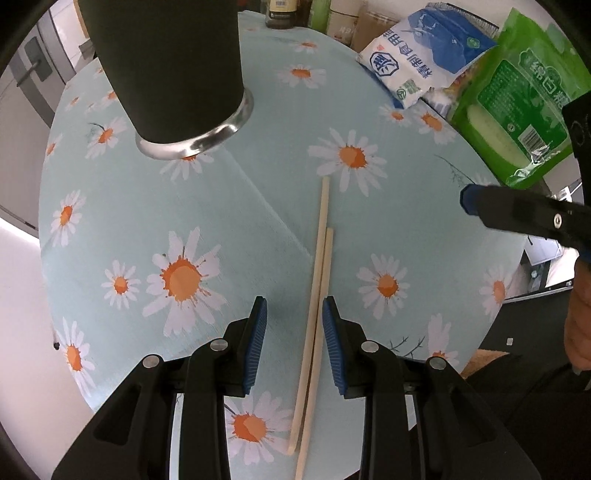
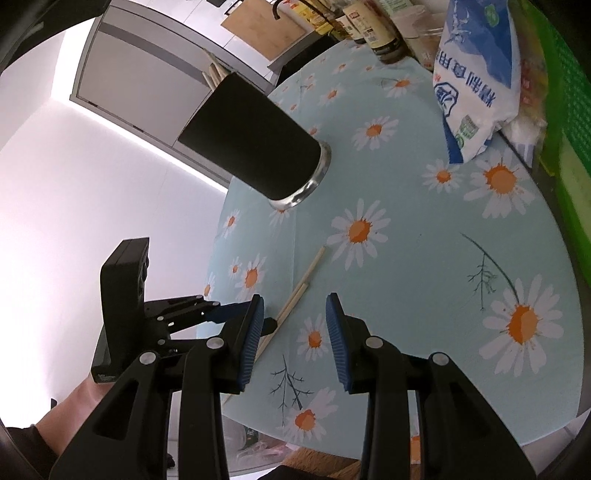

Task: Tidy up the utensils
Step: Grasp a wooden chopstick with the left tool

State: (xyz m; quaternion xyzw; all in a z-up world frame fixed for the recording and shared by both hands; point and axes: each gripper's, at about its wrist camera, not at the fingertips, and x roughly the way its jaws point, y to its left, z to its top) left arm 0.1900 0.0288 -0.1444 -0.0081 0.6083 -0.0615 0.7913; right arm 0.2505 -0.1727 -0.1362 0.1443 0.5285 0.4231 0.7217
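Two pale wooden chopsticks [image 1: 319, 273] lie side by side on the daisy-print tablecloth [image 1: 221, 206]. My left gripper [image 1: 294, 334] points steeply down over them and stands open. The sticks run between its blue pads, closer to the right one, and neither pad presses on them. A tall black holder with a steel base [image 1: 166, 74] stands at the far left of the table. In the right wrist view the holder [image 2: 251, 144] has wooden sticks poking out of its top. My right gripper [image 2: 295, 332] hovers open and empty just right of the chopsticks [image 2: 301, 290].
A blue-and-white bag [image 1: 417, 55] and a green bag [image 1: 524, 110] stand at the table's far right, with dark bottles [image 1: 280, 14] behind. The round table's edge [image 2: 218, 236] drops off at the left. A person's hand [image 1: 580, 317] holds the right gripper.
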